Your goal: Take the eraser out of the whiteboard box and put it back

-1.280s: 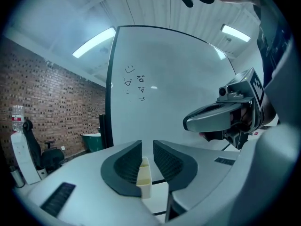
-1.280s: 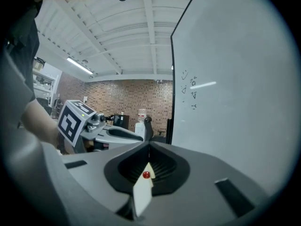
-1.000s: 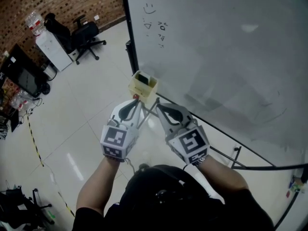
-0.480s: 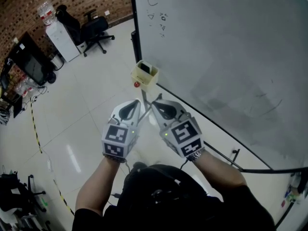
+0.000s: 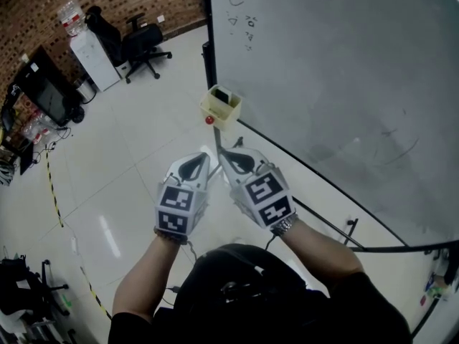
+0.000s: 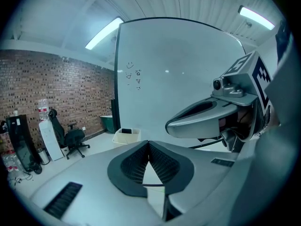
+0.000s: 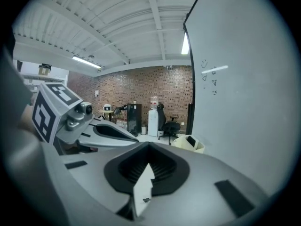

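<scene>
Against the whiteboard (image 5: 344,63), a cream box (image 5: 215,112) holds a dark eraser (image 5: 224,95); left tongs (image 5: 204,160) and right tongs (image 5: 225,154) closed, empty.

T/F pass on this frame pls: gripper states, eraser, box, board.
1. Left gripper and right gripper are both shut and empty. True.
2. The left gripper holds the eraser. False: it sits in the whiteboard box.
3. The right gripper touches the box. False: both grippers are short of it, with clear space between.
4. The whiteboard has scribbles near one corner. True.
</scene>
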A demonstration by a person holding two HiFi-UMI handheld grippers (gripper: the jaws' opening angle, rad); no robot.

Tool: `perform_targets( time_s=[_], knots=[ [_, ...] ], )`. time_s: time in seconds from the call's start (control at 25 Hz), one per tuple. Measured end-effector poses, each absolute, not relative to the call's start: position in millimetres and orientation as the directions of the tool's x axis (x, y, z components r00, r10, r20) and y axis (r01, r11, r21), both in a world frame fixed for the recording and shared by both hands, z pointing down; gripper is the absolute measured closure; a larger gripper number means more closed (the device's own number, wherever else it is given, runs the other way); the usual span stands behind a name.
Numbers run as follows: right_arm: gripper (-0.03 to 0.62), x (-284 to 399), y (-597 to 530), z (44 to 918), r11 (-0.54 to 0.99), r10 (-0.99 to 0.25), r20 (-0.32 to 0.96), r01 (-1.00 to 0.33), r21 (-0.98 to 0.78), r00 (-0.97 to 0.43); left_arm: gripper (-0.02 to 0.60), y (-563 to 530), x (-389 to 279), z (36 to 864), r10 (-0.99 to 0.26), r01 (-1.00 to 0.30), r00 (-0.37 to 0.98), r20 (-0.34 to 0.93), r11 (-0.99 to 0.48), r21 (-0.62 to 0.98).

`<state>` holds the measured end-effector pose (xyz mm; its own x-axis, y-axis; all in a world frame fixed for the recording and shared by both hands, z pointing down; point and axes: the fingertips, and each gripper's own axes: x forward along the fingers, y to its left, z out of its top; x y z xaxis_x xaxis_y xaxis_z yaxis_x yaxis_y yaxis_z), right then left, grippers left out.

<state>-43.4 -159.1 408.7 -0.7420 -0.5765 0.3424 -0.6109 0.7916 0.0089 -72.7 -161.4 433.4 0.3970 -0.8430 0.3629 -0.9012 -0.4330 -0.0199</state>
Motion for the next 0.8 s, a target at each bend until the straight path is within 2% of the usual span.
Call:
perform_targets(
  time_s=[0.8],
  knots=[
    [0.571, -71.3, -129.8, 410.3, 0.723, -0.648, 0.355, -0.691, 0.009, -0.674, 0.581, -128.4, -99.5, 429.6, -0.802, -0.863, 0.468, 0.372, -0.505, -0.003]
  ],
)
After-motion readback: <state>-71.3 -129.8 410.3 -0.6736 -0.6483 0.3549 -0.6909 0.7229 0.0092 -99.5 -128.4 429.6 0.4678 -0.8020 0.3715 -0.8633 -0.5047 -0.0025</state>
